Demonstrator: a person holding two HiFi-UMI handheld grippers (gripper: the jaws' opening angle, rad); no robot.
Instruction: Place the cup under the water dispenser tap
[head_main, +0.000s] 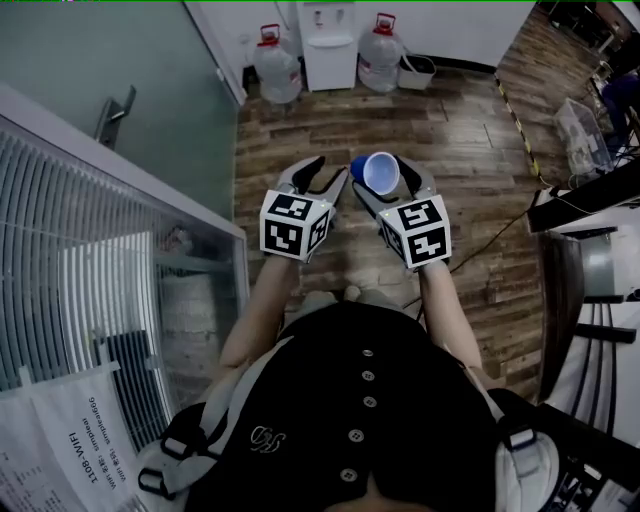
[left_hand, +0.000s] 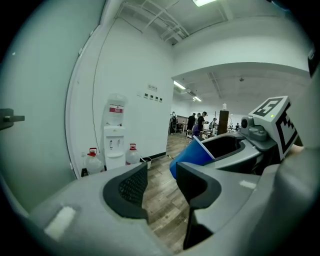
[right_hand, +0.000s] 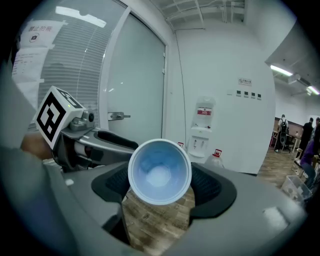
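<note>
My right claw (right_hand: 160, 191) is clamped on the cup (right_hand: 160, 172), one pad against each side of it. The cup is blue outside and pale inside, and it lies nearly on its side in the grip, with its open mouth turned back toward me (I can see straight down to its bottom). From above, the cup (head_main: 381, 172) sits at the front of the right claw (head_main: 390, 186), in the air over the wooden floor (head_main: 450, 130).

My left claw (head_main: 322, 178) is just beside it, at about the same height. Its jaws stand apart, and only floorboards show through the gap. From the left claw (left_hand: 162, 186) I see the cup (left_hand: 192, 155) just past my right-hand pad, apart from it.

The water dispenser (head_main: 328, 45) is well ahead of both claws. It is a white upright one, against the far white wall. A big clear bottle (head_main: 278, 65) with a red cap stands on the floor at its left and another bottle (head_main: 382, 55) at its right, with a small white bin (head_main: 417, 70) just beyond that one. A glass door with a handle (right_hand: 119, 116) runs along my left side.
</note>
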